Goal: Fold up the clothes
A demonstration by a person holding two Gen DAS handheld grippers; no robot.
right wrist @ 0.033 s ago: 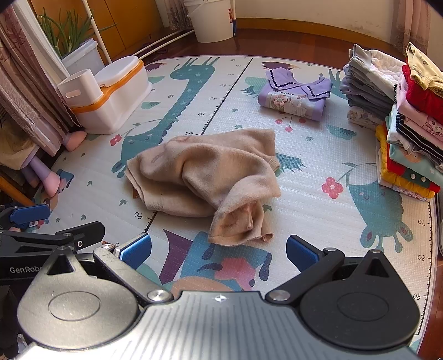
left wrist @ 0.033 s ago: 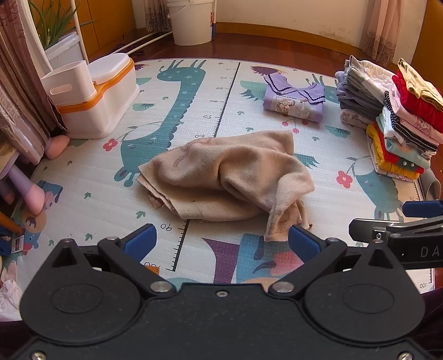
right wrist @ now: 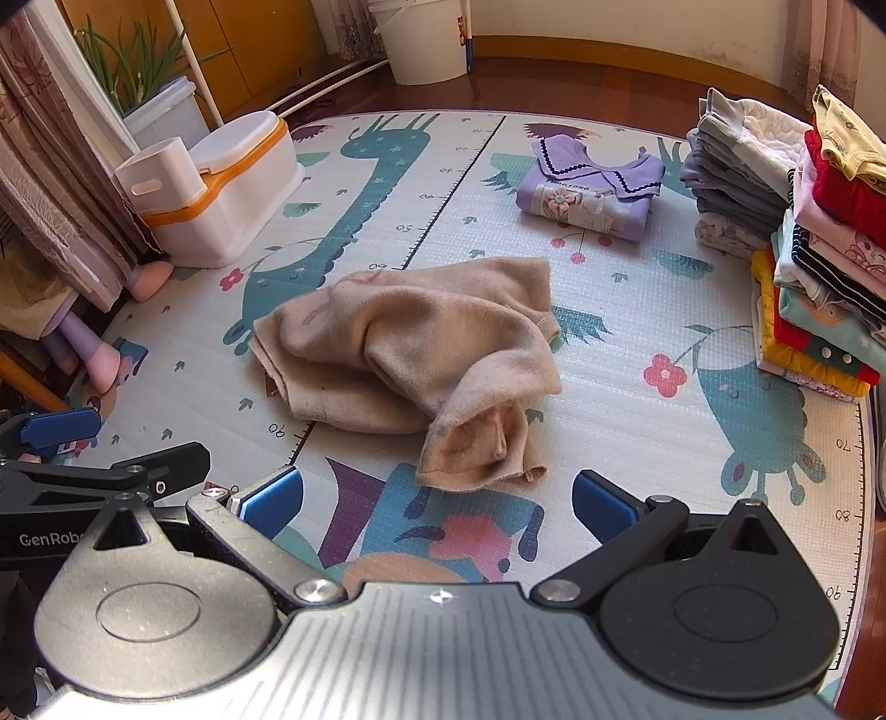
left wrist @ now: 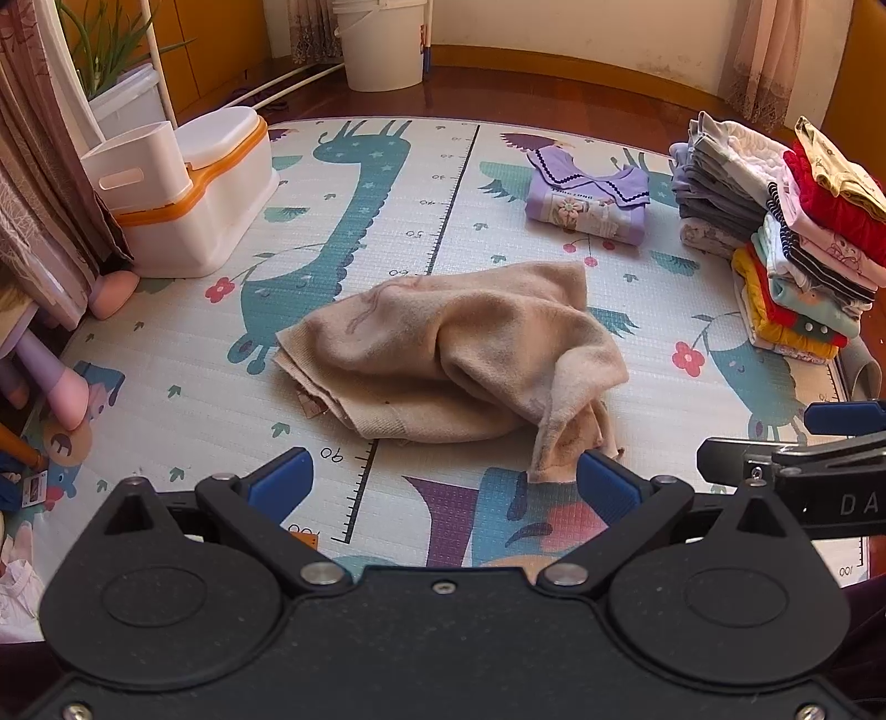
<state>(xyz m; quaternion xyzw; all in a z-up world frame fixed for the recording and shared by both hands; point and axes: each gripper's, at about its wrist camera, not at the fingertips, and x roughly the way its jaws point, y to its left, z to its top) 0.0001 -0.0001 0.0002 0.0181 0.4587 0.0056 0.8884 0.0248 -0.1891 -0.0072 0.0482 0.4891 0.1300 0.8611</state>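
Now, two empty claws over a crumpled sweater

Nearest the cameras, the left claw [left wrist: 443, 487] and the right claw [right wrist: 437, 498] both stand spread wide with nothing between their blue-padded fingertips [right wrist: 271, 498]; each one's side shows at the edge of the other's view. Just beyond them lies the crumpled beige knit sweater [left wrist: 443, 360], bunched in the middle of the printed giraffe-pattern foam play mat [left wrist: 166, 343], one loose end trailing toward the claws. Farther back on the mat rests a neatly folded lilac garment with a dark-trimmed collar [right wrist: 592, 194]. To the right rises a tall stack of folded clothes in mixed colours [left wrist: 797, 249]. At the left edge sits a white plastic potty with an orange rim [right wrist: 221, 183], and beyond the mat a white plastic bucket [left wrist: 382, 44] stands on the wooden floor.
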